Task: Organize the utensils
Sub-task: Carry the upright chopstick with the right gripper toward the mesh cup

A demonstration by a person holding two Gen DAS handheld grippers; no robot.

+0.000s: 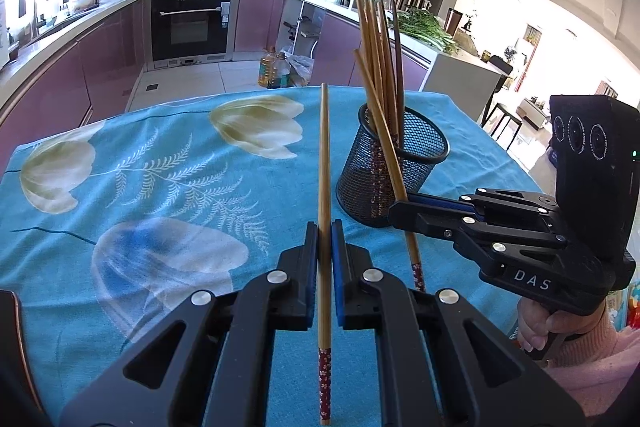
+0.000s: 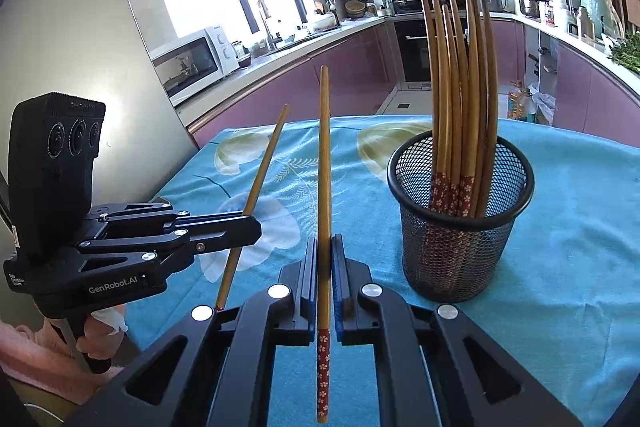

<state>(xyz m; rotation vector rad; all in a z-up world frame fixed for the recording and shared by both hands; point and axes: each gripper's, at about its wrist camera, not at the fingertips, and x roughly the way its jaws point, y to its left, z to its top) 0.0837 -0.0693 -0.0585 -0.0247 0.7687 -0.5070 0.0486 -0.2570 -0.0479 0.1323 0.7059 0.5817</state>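
The turquoise cotton tablecloth printed with pale tulips and fern fronds (image 1: 168, 163) covered the table and gave a soft, matte, non-slip surface. On its right half stood the black wire-mesh cylindrical holder (image 2: 460, 227), upright, rigid and light enough to tip under a sideways push. Inside it leaned a bundle of long bamboo chopsticks with red floral-patterned handles (image 2: 460, 99), handle ends down and tips fanned upward.

The left gripper (image 1: 325, 259) was clenched on a single bamboo chopstick (image 1: 325, 163), blue pads pressing its shaft above the red patterned handle, tip pointing to the far side. The right gripper (image 2: 325, 267) was likewise clamped on a second bamboo chopstick (image 2: 325, 167) at about the same place on its shaft. In the left wrist view the right gripper (image 1: 404, 215) sat just near of the holder with its chopstick crossing in front of the mesh wall.

Handling judgement: each chopstick was light, stiff, slender and smooth, so it would pivot or slip between the pads if held near one end. A hold near mid-shaft appeared best. Insertion would probably need the handle end lowered over the rim without striking the holder or the leaning bundle
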